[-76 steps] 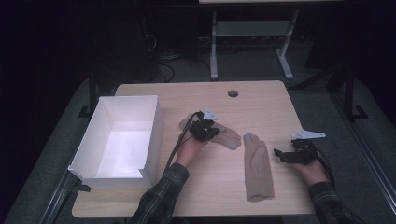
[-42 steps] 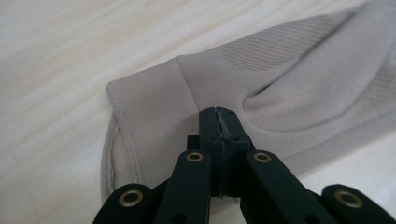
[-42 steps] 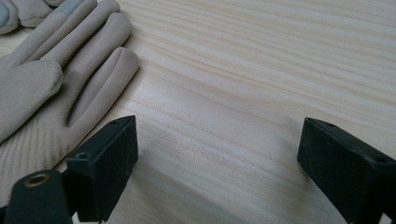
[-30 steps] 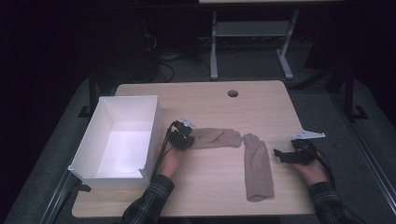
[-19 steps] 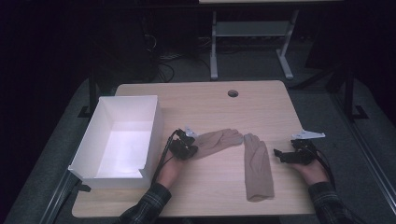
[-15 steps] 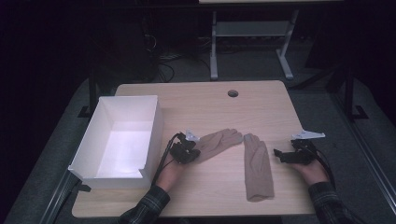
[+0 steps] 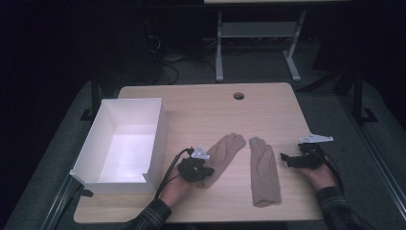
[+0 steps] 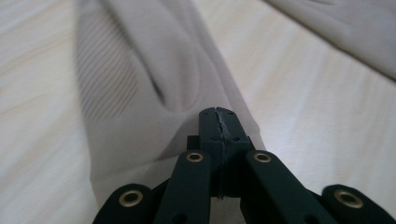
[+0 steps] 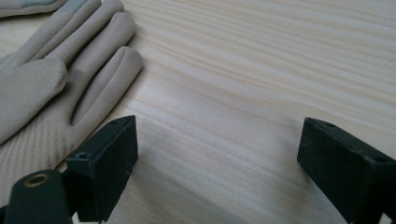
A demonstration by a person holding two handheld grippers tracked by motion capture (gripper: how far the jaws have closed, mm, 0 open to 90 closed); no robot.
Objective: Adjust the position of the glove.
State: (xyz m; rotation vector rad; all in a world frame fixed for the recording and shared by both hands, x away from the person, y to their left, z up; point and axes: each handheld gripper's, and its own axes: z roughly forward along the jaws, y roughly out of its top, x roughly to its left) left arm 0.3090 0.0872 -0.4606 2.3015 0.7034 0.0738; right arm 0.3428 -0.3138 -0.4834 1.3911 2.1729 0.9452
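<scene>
Beige glove [image 7: 221, 158] cuff pinched in left tongs [image 7: 200, 173]; right tongs [image 7: 289, 160] wide apart, empty, resting on table [image 7: 201, 105]

Light wood-grain table [image 7: 210, 108] with a round cable hole [image 7: 238, 96], dark grey carpeted floor [image 7: 330, 103], pale metal stand [image 7: 256, 40] behind the table, what may be tangled cables [image 7: 165, 60] on the floor, dim room, surroundings in deep shadow
</scene>
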